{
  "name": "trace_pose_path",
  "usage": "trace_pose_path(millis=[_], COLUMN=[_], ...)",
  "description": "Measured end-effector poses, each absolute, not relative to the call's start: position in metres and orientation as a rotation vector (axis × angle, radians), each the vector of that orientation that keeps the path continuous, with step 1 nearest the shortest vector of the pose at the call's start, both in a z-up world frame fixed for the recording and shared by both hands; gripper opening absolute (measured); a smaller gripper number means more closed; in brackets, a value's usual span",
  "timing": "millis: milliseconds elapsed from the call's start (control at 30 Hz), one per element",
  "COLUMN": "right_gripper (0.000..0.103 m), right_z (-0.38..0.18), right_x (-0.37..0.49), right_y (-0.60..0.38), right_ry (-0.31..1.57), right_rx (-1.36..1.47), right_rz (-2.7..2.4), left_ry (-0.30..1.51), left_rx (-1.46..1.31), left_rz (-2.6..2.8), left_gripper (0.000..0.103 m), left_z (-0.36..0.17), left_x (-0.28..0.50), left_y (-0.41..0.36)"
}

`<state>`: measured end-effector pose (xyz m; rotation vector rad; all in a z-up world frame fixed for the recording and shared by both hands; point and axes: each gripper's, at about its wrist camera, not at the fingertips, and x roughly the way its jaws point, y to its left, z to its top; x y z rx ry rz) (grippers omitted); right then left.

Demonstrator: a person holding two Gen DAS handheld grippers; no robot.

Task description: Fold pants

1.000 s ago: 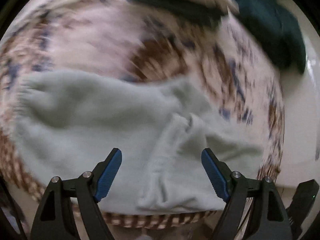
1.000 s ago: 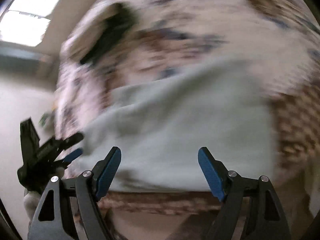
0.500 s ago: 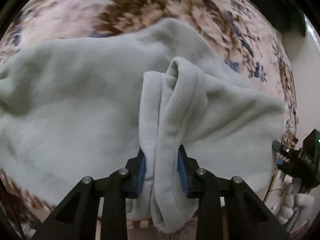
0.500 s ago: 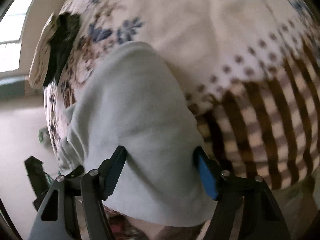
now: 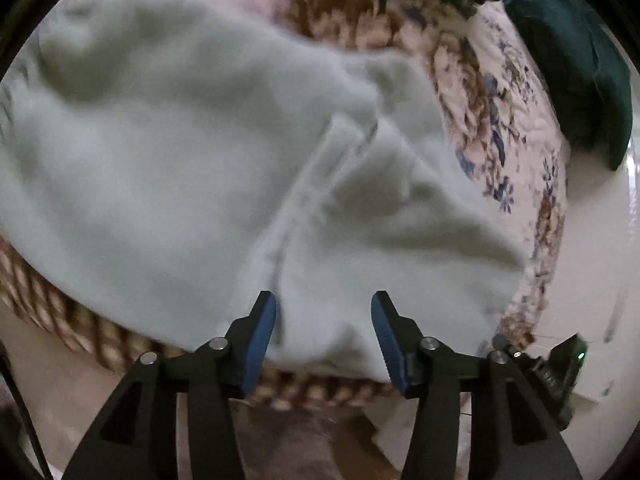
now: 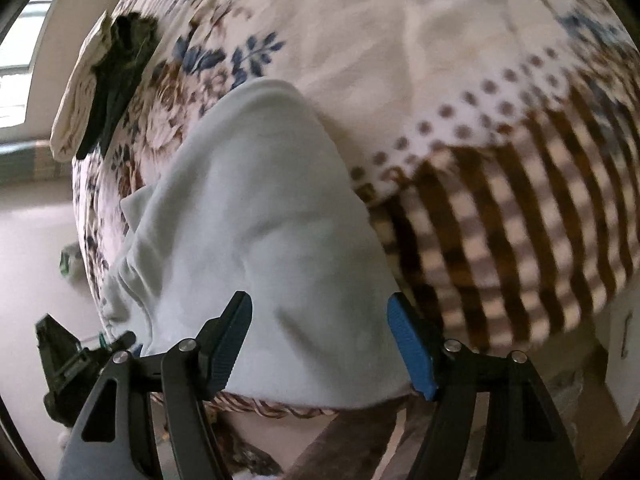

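A: Currently both claws stand apart with nothing between the pads. Left claw (image 5: 323,322) gapes over the near hem of the pale mint-grey fleece pants (image 5: 192,168); right claw (image 6: 320,344) gapes over the same garment's near edge (image 6: 256,216).

B: Where do the pants lie?

A: Spread on the bed, on the floral cream, brown and blue bedspread (image 6: 400,32), near edge at its brown checked border (image 6: 520,220). A raised ridge of fabric (image 5: 320,184) runs away from the left claw.

B: Judgement on the step?

A: Probably re-gripping for a fold. Advice: take both layers at the hem, pads fully over the edge, each claw near its own corner. Lift evenly, keep the cloth taut between claws, lay it down flat. Smooth that ridge first, or it gets folded in. Left view is blurred; layer count uncertain.
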<state>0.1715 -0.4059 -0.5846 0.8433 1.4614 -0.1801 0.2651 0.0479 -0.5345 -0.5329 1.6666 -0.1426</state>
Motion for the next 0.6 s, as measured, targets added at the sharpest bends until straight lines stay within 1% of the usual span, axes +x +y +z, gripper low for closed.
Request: trace_pose_path(millis=[100, 133, 167, 233, 300, 333, 400, 433, 500, 600], right_gripper=[0.073, 0.073, 0.073, 0.073, 0.073, 0.073, 0.073, 0.073, 0.073, 0.073], right_z=[-0.582, -0.584, -0.587, -0.591, -0.594, -0.594, -0.594, -0.595, -0.591, -0.579], right_x=[0.156, 0.153, 0.151, 0.148, 0.151, 0.152, 0.157, 0.161, 0.167, 0.177], right_y=[-0.406, -0.405, -0.406, -0.407, -0.405, -0.403, -0.4, -0.397, -0.393, -0.385], right_ry=[1.446, 1.446, 1.448, 1.456, 1.46, 1.466, 1.474, 1.481, 1.494, 1.492], right_rx=[0.869, 0.876, 0.886, 0.902, 0.892, 0.878, 0.862, 0.856, 0.82, 0.749], right_rz=[-0.211, -0.221, -0.23, -0.24, -0.234, -0.231, -0.212, -0.206, -0.207, -0.195], left_ry=[1.685, 1.682, 1.673, 1.64, 1.622, 1.643, 1.676, 1.674, 1.641, 1.561], left_rx=[-0.54, -0.513, -0.494, -0.397, -0.298, -0.261, -0.298, -0.298, -0.293, -0.28], left_rz=[-0.112, -0.096, -0.098, -0.104, -0.11, -0.112, -0.1, -0.106, -0.125, -0.15], left_gripper=[0.046, 0.028, 0.016, 0.011, 0.011, 0.011, 0.011, 0.011, 0.012, 0.02], left_z=[-0.552, -0.551, -0.548, -0.538, -0.534, -0.54, -0.553, -0.551, -0.536, -0.507], left_x=[0.263, 0.262, 0.259, 0.251, 0.242, 0.237, 0.234, 0.237, 0.242, 0.242], left_y=[0.031, 0.029, 0.028, 0.024, 0.024, 0.027, 0.037, 0.038, 0.034, 0.037])
